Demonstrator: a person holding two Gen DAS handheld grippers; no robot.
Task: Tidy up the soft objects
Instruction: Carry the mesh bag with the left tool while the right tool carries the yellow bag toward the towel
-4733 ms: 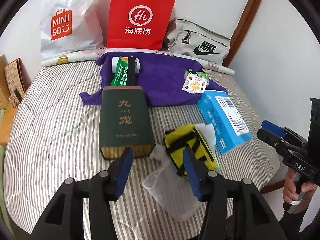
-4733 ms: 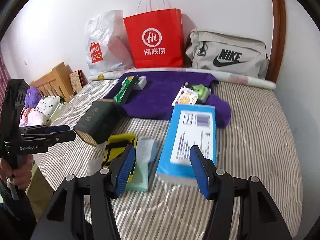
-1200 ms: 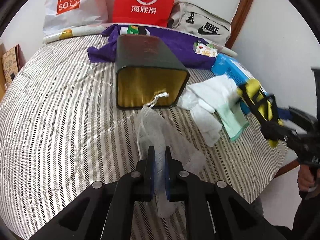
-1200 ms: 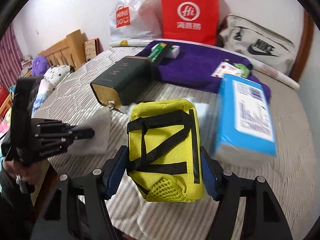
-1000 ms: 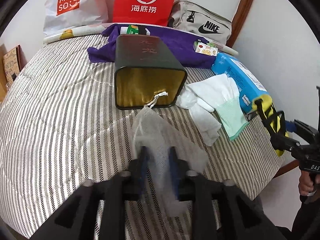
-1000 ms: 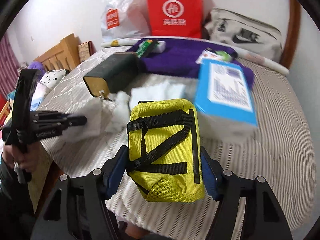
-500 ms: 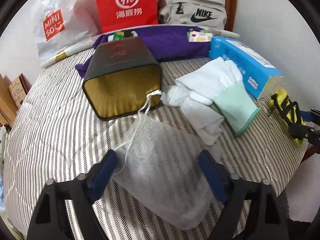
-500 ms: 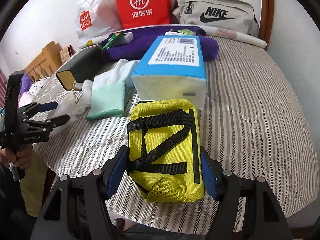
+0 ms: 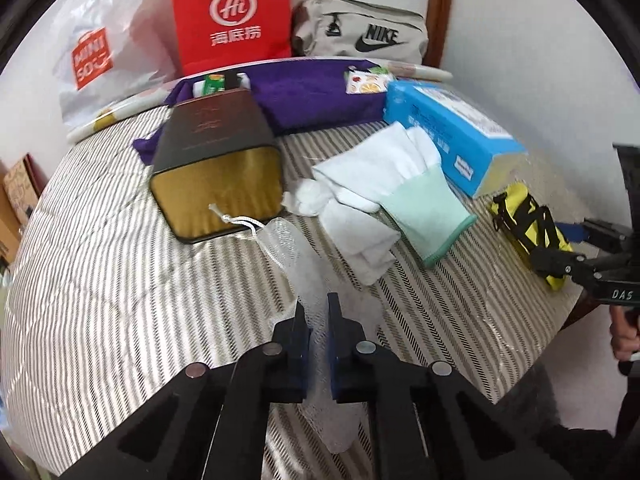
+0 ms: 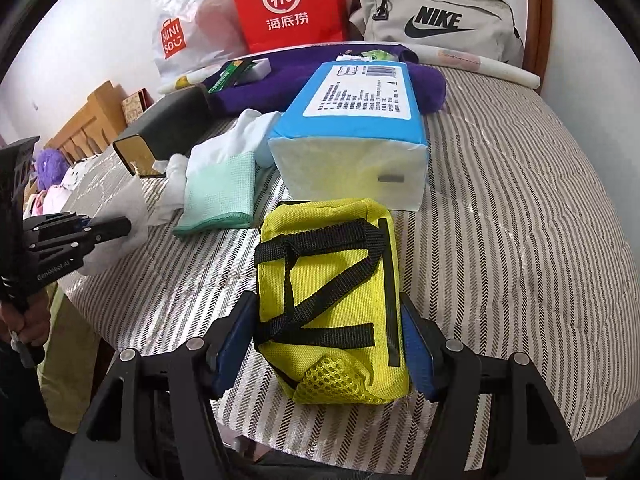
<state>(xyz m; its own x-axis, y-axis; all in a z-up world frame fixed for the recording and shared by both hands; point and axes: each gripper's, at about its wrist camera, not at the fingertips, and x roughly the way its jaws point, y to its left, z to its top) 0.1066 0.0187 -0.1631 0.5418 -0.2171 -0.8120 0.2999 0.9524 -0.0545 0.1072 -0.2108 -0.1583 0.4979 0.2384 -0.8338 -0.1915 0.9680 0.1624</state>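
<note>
My left gripper (image 9: 316, 306) is shut on a white mesh drawstring bag (image 9: 294, 252), which trails across the striped bed cover toward a dark green tin (image 9: 216, 152). The same gripper (image 10: 120, 227) shows at the left of the right wrist view, with the mesh bag (image 10: 124, 204) in it. My right gripper (image 10: 326, 322) is shut on a yellow pouch (image 10: 332, 280) with black straps, low over the cover in front of a blue tissue pack (image 10: 352, 120). The left wrist view shows that pouch (image 9: 528, 220) at the right. White gloves with a mint cuff (image 9: 400, 184) lie between tin and pack.
A purple towel (image 9: 316, 96) with small packets lies at the back. Behind it stand a red paper bag (image 9: 232, 16), a Miniso plastic bag (image 9: 96, 56) and a grey Nike bag (image 9: 360, 36). The bed's near edge (image 10: 520, 420) runs close under the right gripper.
The left gripper let go of the mesh bag, opened wide over it, then closed on it again. The right gripper swung the yellow pouch down in front of the tissue pack.
</note>
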